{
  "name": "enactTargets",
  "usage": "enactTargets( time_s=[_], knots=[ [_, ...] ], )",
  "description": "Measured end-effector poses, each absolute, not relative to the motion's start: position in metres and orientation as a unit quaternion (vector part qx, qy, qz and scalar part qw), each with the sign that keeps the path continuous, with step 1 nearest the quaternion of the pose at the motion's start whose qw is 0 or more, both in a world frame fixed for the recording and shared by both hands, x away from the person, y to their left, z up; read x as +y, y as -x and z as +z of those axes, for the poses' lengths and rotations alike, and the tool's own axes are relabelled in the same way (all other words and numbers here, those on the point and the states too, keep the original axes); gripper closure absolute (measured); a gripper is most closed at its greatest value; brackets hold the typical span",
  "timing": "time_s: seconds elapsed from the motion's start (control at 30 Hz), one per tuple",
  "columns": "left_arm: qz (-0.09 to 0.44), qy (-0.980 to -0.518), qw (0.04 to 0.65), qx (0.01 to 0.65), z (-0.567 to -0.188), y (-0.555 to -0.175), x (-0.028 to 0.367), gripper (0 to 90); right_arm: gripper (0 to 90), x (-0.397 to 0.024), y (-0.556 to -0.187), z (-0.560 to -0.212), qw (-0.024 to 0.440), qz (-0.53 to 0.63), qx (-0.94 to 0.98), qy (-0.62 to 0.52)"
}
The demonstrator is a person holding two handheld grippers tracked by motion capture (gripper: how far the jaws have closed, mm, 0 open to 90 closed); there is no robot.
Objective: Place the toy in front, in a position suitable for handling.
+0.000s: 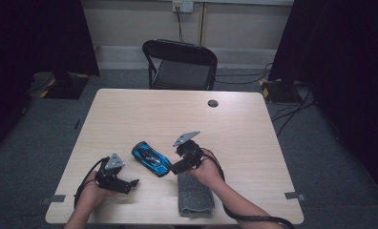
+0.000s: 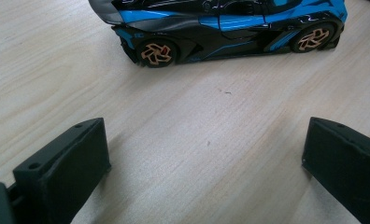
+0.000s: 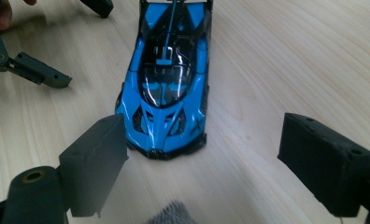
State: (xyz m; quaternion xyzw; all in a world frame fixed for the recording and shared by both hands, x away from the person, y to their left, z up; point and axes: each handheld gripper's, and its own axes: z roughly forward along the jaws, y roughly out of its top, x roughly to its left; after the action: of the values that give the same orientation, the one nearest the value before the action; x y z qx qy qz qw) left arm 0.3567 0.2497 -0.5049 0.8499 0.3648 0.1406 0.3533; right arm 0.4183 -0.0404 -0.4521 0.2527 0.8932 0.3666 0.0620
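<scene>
- A glossy blue and black toy sports car with orange-spoked wheels [image 1: 151, 159] lies on the pale wood-grain worktop [image 1: 177, 114], near its front edge, set at a slant between the 2 hands.
- The left tool [image 1: 132, 183] is held low over the worktop, just beside the car but apart from it; its 2 black jaws are spread wide with nothing between them.
- In the left gripper view the car [image 2: 225, 28] shows side-on beyond the jaws, all wheels on the wood, with bare worktop [image 2: 211, 140] in the gap.
- The right tool [image 1: 173, 168] sits at the car's nearer end, released, jaws wide apart.
- In the right gripper view the car [image 3: 167, 88] points straight at the camera, 1 end lying between the 2 jaws; whether the jaw at the view's left touches the bodywork is unclear.
- A folded grey felt-like cloth [image 1: 194, 195] lies on the worktop under the right hand, just beside the car.
- A black folding chair [image 1: 180, 64] stands behind the worktop's far edge.
</scene>
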Motion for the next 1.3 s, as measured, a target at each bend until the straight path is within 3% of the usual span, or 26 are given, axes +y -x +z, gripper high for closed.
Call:
enactTargets(
  time_s=[0.53, 1.3],
  knots=[
    [0.140, -0.850, 0.354, 0.365, -0.505, -0.357, 0.250, 0.0, 14.2, 0.004, -0.427, -0.471, 0.055, 0.362, 0.894, -0.258],
    [0.141, -0.850, 0.354, 0.365, -0.505, -0.357, 0.250, 0.0, 13.7, 0.034, -0.437, -0.490, 0.059, 0.345, 0.901, -0.257]
  ],
)
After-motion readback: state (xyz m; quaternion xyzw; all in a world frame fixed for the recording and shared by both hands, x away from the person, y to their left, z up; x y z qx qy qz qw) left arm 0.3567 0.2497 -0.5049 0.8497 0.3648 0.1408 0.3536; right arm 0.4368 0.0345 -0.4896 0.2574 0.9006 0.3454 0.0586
